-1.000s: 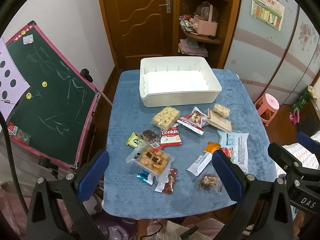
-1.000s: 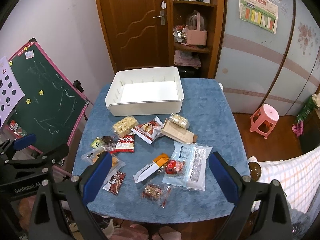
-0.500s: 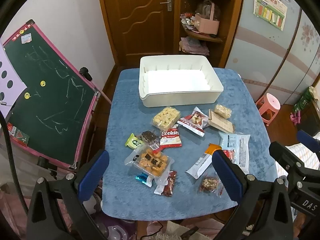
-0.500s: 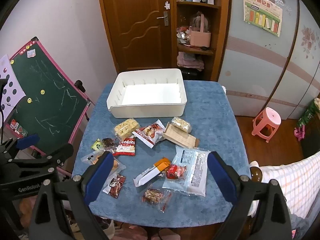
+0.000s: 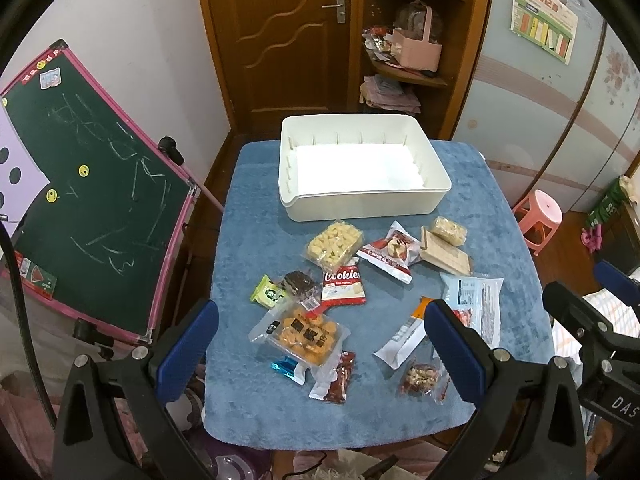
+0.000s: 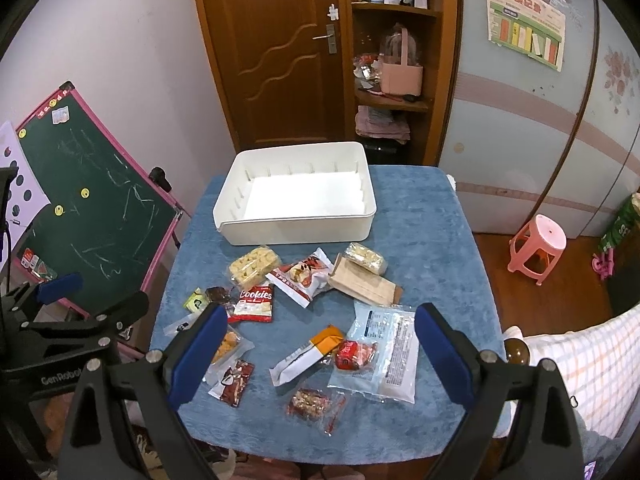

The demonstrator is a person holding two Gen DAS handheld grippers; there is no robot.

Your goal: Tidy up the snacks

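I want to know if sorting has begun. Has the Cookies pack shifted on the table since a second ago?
No. The Cookies pack still lies just below the yellow puff bag, in front of the white bin; only the camera view drifted.

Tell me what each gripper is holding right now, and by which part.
Nothing is held. The left gripper and right gripper both hang open above the table, and every snack lies loose there; the bin is empty.

white bin (image 5: 360,204), blue tablecloth (image 5: 248,240), pink stool (image 6: 538,248), green chalkboard (image 5: 92,196)
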